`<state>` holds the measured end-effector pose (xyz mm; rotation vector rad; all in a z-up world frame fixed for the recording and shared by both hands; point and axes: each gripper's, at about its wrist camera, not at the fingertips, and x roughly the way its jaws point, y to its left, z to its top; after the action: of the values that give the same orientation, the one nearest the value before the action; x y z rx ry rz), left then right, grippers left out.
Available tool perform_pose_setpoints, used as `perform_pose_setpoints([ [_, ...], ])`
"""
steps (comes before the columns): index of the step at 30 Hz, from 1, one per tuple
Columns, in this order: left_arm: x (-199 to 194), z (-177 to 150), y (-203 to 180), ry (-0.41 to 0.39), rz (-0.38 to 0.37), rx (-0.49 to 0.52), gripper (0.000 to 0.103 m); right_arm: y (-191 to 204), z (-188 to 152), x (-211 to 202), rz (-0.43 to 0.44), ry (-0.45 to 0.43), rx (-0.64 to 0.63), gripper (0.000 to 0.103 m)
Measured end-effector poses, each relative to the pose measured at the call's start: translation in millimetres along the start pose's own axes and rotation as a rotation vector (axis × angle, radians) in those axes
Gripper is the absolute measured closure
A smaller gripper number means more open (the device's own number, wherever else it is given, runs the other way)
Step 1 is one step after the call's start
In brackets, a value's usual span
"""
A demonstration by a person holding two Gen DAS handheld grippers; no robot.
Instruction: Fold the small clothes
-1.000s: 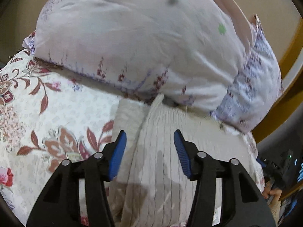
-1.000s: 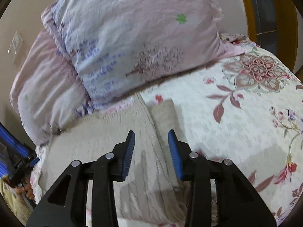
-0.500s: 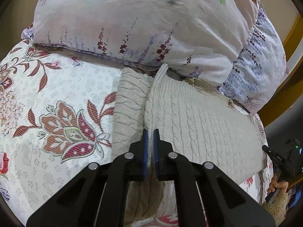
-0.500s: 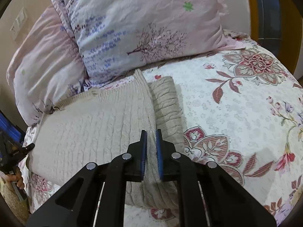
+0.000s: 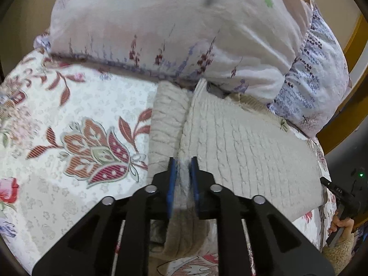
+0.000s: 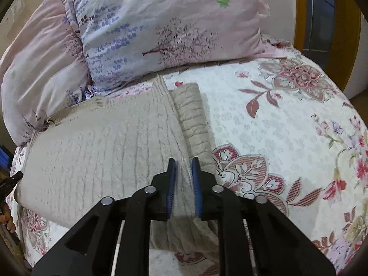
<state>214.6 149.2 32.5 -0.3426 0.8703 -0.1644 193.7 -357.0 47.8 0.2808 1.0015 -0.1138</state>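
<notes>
Cream knit sweater (image 5: 241, 142) lengthwise across floral bedspread (image 5: 76, 105), neckline toward pillows (image 5: 174, 27)

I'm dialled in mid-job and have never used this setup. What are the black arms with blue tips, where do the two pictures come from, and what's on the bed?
Each picture is shot from a camera mounted on a handheld two-finger clamp, looking along its blue-padded fingers. One shows the left gripper, the other the right gripper. A person holds one in each hand.

On the floral bedspread lies a beige knitted sweater, with pillows behind it. Each gripper has a raised ridge of sweater between its pads, at opposite sides, and the jaws are opening slightly.
</notes>
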Motion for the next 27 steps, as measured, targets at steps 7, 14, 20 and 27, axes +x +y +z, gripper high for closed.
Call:
perform_pose_setpoints([
  [7,-20.6,-3.3,-44.3,-0.107,-0.007,0.152,0.051,48.5,1.7,-15.9,0.055,-0.066,-0.157,0.068],
  [14,14.4,-21.3,-57.3,0.032,0.004,0.199,0.051,85.5,-17.0,20.0,0.032,0.031,-0.281,0.06],
  [20,8.7,-23.4,-60.9,0.016,0.002,0.231,0.043,91.0,-12.2,17.0,0.01,0.033,-0.265,0.057],
  [27,-11.3,13.1,-2.9,-0.05,-0.101,-0.077,0.027,123.9,-4.4,7.6,0.119,-0.023,-0.281,0.046],
])
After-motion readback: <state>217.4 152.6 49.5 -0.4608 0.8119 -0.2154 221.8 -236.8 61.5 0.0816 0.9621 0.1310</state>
